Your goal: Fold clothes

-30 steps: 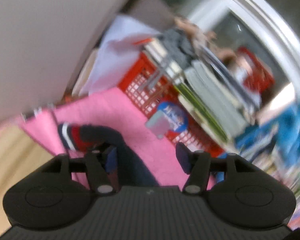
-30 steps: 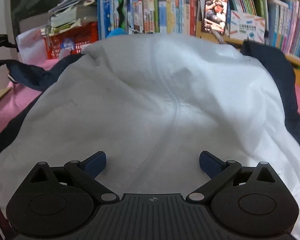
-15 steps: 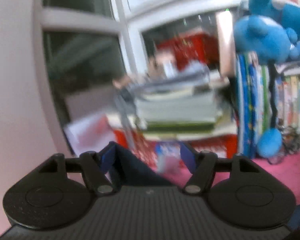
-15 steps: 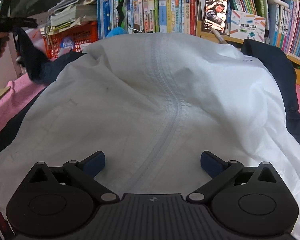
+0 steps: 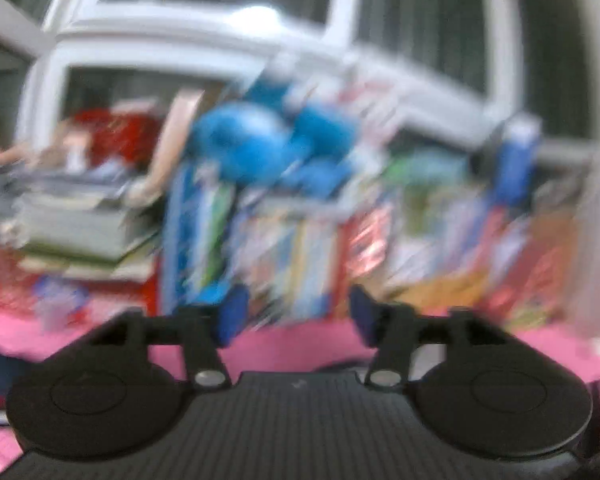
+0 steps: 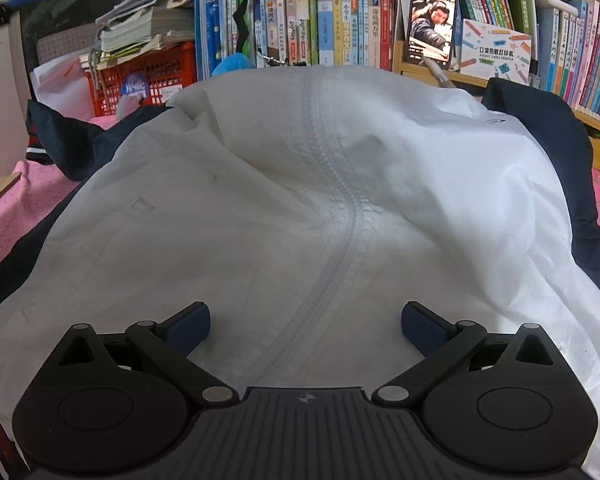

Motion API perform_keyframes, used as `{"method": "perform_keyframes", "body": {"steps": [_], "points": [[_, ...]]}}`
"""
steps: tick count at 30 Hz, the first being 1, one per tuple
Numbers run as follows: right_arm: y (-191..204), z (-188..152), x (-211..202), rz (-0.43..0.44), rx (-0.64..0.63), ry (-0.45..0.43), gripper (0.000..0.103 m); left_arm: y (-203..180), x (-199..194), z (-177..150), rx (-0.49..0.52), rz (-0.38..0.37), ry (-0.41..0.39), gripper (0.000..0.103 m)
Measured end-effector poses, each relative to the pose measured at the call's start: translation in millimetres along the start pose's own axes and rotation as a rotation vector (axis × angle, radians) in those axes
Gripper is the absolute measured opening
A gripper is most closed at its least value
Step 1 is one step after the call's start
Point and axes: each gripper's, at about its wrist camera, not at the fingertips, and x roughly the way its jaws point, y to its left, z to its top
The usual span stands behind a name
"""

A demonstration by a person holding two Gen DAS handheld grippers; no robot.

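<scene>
A jacket (image 6: pixel 260 200) lies spread on the pink cover (image 6: pixel 16 208), white lining up, with a zip seam running down its middle. Its navy outer cloth shows along both sides. The navy sleeve (image 6: pixel 60 140) with a red and white cuff lies crumpled at the far left of the jacket. My right gripper (image 6: pixel 306 320) hovers low over the near part of the lining, open and with nothing between its fingers. In the blurred left wrist view my left gripper (image 5: pixel 298 312) points at the bookshelf above the pink cover (image 5: pixel 292 344); its jaws stand apart with nothing in them.
Behind the bed runs a packed bookshelf (image 6: pixel 340 20). A red crate (image 6: pixel 148 76) under a stack of papers stands at the back left. A phone (image 6: pixel 432 24) on a stand plays a video. Blue plush toys (image 5: pixel 260 148) sit on the books, under a white window frame (image 5: pixel 220 48).
The left gripper rose and swung right while holding the navy sleeve, then let it go; the sleeve now lies at the jacket's left. The right gripper stayed still.
</scene>
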Motion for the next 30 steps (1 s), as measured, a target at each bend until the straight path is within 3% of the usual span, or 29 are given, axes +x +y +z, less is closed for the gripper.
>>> {"method": "perform_keyframes", "body": {"steps": [2, 4, 7, 11, 17, 21, 26, 30], "points": [[0.3, 0.2, 0.1, -0.001, -0.002, 0.002, 0.103, 4.7, 40.0, -4.0, -0.043, 0.087, 0.072, 0.064], [0.5, 0.4, 0.3, -0.002, -0.003, 0.002, 0.103, 3.9, 75.8, -8.2, -0.046, 0.118, 0.094, 0.064], [0.8, 0.5, 0.4, -0.003, -0.003, 0.003, 0.103, -10.2, 124.6, -22.7, 0.035, 0.168, 0.189, 0.065], [0.4, 0.8, 0.2, -0.003, -0.001, 0.004, 0.103, -10.4, 145.0, -62.0, 0.082, 0.205, 0.37, 0.053], [0.3, 0.4, -0.7, -0.001, 0.0, 0.004, 0.103, 13.5, 76.0, -101.4, 0.015, 0.147, 0.458, 0.049], [-0.5, 1.0, -1.3, 0.0, 0.003, 0.003, 0.103, -7.4, 34.9, -122.9, 0.123, 0.154, 0.416, 0.049], [1.0, 12.3, -22.0, 0.078, 0.059, -0.076, 0.1, -6.0, 6.1, -130.8, 0.028, 0.141, 0.384, 0.048], [16.6, 61.4, -38.8, 0.225, 0.068, -0.197, 0.103, -11.7, -5.9, -139.1, 0.054, 0.145, 0.351, 0.049]]}}
